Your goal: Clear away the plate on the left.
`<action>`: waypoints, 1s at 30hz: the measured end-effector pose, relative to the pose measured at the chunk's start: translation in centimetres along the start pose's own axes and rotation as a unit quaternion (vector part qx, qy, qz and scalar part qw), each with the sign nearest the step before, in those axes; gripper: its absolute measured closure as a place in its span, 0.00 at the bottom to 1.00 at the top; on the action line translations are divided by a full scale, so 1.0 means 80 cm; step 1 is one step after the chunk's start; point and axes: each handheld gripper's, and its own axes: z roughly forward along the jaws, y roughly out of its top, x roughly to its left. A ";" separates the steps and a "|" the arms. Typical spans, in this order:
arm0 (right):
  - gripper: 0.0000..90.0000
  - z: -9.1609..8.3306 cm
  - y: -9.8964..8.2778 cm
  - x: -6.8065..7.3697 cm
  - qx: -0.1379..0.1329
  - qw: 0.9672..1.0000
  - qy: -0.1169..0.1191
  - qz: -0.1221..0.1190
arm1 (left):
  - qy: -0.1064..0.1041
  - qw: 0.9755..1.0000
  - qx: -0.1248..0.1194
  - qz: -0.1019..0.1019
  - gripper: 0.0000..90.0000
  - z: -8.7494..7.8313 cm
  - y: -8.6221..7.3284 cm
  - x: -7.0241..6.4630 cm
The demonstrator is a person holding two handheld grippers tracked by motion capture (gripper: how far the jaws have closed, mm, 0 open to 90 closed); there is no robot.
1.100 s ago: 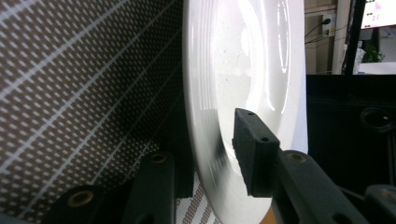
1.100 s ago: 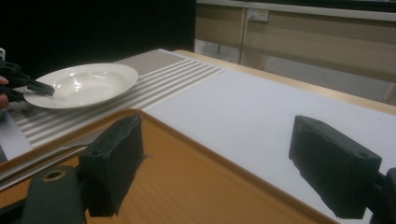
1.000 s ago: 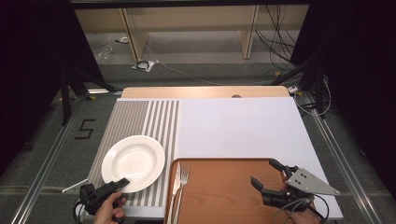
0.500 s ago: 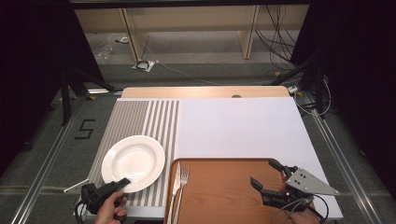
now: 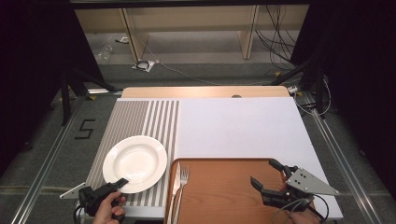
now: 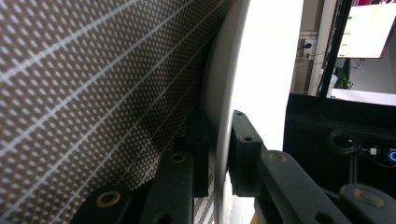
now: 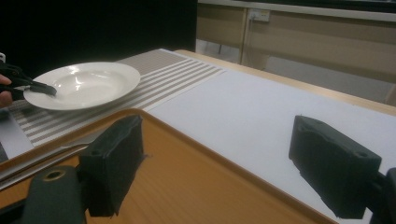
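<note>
Left hand-held gripper (image 5: pixel 122 182), its jaws just closing, pinches the near rim of the white plate (image 5: pixel 135 163) on the striped mat (image 5: pixel 140 116). Right hand-held gripper (image 5: pixel 266 175) hovers open above the wooden tray (image 5: pixel 219 186). The counter (image 5: pixel 243 126) extends beyond.

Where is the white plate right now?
In the high view, the white plate lies at the table's left on the striped mat, left of the wooden tray, its near rim between the left tool's jaws.

Your left gripper (image 5: pixel 122 183) is black, with brass-coloured pivot pins. Your right gripper (image 5: pixel 270 174) carries a grey triangular plate with small screws and a black cable.
</note>
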 end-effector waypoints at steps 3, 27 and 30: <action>0.21 0.000 0.000 -0.001 0.000 1.000 0.000 0.001 | 0.001 1.000 0.004 0.006 0.89 0.000 -0.001 -0.002; 0.21 -0.001 0.000 -0.001 0.000 1.000 -0.001 -0.001 | -0.048 0.998 0.041 0.017 0.89 0.005 -0.004 -0.011; 0.21 -0.001 0.000 -0.001 0.001 1.000 -0.001 -0.001 | -0.053 0.997 0.046 0.020 0.89 0.005 -0.005 -0.013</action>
